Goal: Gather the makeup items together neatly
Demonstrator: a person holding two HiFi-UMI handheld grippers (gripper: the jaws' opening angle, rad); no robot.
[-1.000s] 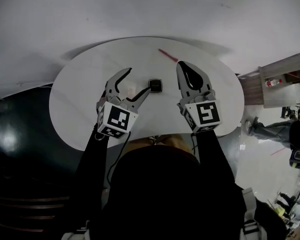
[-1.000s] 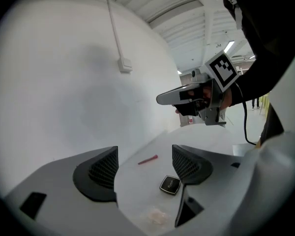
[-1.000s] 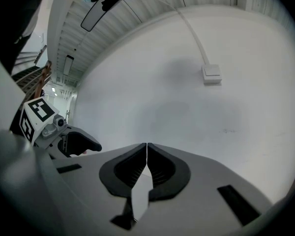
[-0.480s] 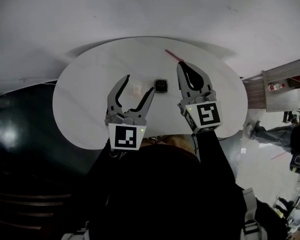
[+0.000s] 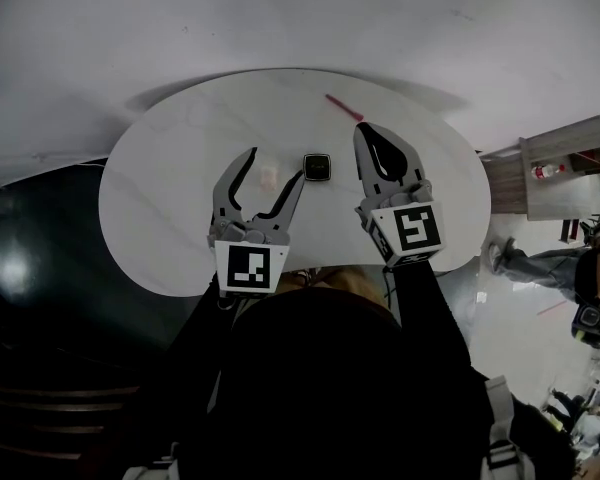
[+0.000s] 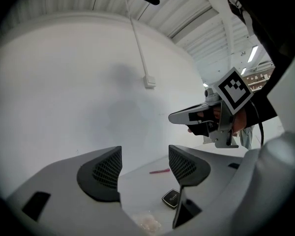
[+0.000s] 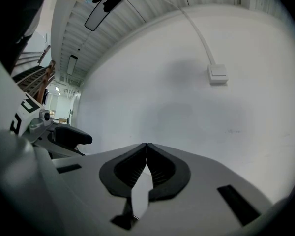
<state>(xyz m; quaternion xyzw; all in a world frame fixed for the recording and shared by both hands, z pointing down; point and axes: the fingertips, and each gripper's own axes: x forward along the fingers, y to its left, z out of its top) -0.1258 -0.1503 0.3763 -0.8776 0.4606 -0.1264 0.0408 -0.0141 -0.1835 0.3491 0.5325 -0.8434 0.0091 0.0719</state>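
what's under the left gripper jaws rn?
A small pale glittery item lies on the white table between the closing jaws of the left gripper, which are not touching it. A black compact sits just outside them. The table under the gripper's body is covered.

Soft, even light; the counter (image 5: 170, 198) is bright, the floor (image 5: 30, 268) at 8 o'clock dark. Fisheye bends all edges; gripper views' corners go black.

White table (image 5: 160, 198); blk compact (image 5: 316, 167); pink-red stick (image 5: 342, 108); small lump (image 5: 268, 177) pale pink, sparkly.
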